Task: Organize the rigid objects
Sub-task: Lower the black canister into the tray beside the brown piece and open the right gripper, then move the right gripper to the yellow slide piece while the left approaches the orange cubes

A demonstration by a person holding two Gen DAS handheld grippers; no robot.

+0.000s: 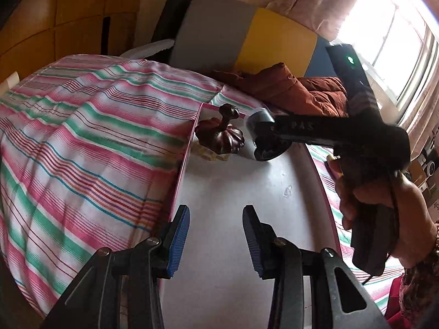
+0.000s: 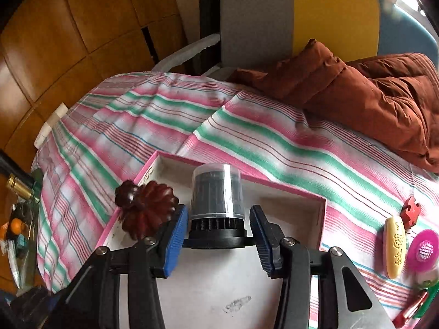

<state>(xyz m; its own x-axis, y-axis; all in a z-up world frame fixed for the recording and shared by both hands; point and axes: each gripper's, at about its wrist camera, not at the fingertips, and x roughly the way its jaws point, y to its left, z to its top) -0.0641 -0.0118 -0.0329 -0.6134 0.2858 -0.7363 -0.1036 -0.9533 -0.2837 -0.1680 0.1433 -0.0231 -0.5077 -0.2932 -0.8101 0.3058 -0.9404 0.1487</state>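
Left wrist view: the striped bedsheet (image 1: 82, 137) fills the left of the frame, and the pink-rimmed white tray (image 1: 233, 192) runs up the middle. The left gripper (image 1: 216, 235) hovers over the tray's bare floor at the bottom, its fingers standing wide with nothing between them. At the tray's far end sits the dark wooden pumpkin ornament (image 1: 222, 137), and just right of it the clear-capped black cylinder (image 1: 260, 134), with the right gripper reaching in from the right edge, held by a hand (image 1: 384, 205).

Right wrist view: the pumpkin ornament (image 2: 145, 208) lies at the tray's left rim (image 2: 109, 230). At centre the cylinder (image 2: 216, 205) stands upright on its black base on the tray floor, between the fingers of the right gripper (image 2: 218, 235). The left blue pad looks to be at the base; a sliver of gap shows on the right pad's side, so the grip reads as letting go rather than clamping. Toward the right edge, on the bed, lie a red puzzle piece (image 2: 410, 211), a cream oval case (image 2: 395, 246) and a pink oval brush (image 2: 422, 249).

The step in hand appears to be setting the cylinder into the tray. Next, the fingers need to spread clear and back away without tipping it, then go for the loose items at right.
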